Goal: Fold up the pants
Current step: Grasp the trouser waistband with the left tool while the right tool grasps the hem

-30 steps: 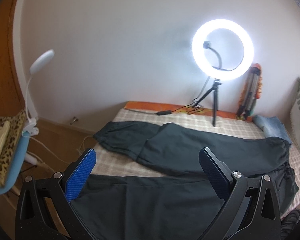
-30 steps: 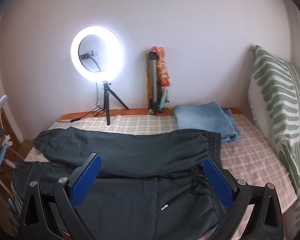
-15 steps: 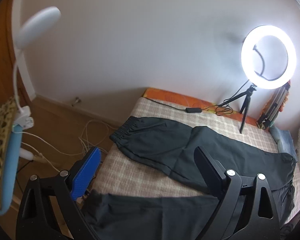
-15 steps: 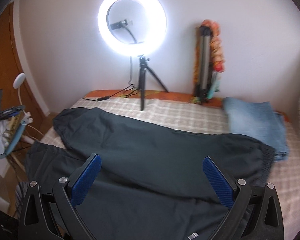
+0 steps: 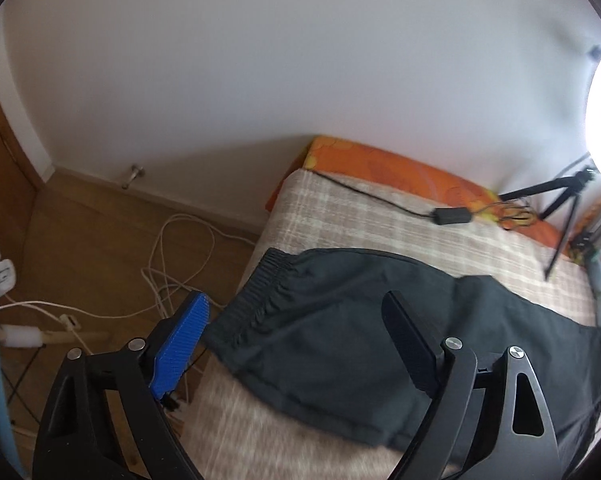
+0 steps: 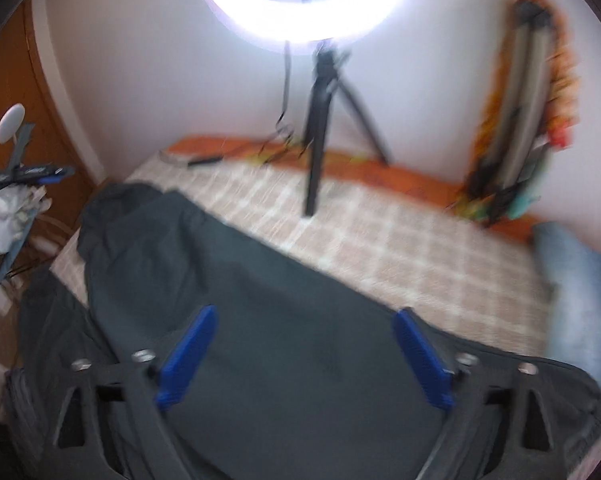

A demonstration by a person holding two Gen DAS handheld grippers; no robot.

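Across the checked bed (image 5: 380, 216) the dark pants (image 5: 340, 320) lie spread, filling the lower half of both frames, the elastic cuff of 1 leg at centre left in my left view. My left tongs (image 5: 296, 344) tilt steeply down over that leg, jaws closing but still wide, nothing pinched. My right tongs (image 6: 304, 348) angle down over the blurred pants (image 6: 280, 300), also closing, gripping nothing. Upper frame: ring light (image 6: 308, 20).

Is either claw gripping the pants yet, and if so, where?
Neither. The left claw and right claw are closing above the dark pants, pads clear of the fabric.
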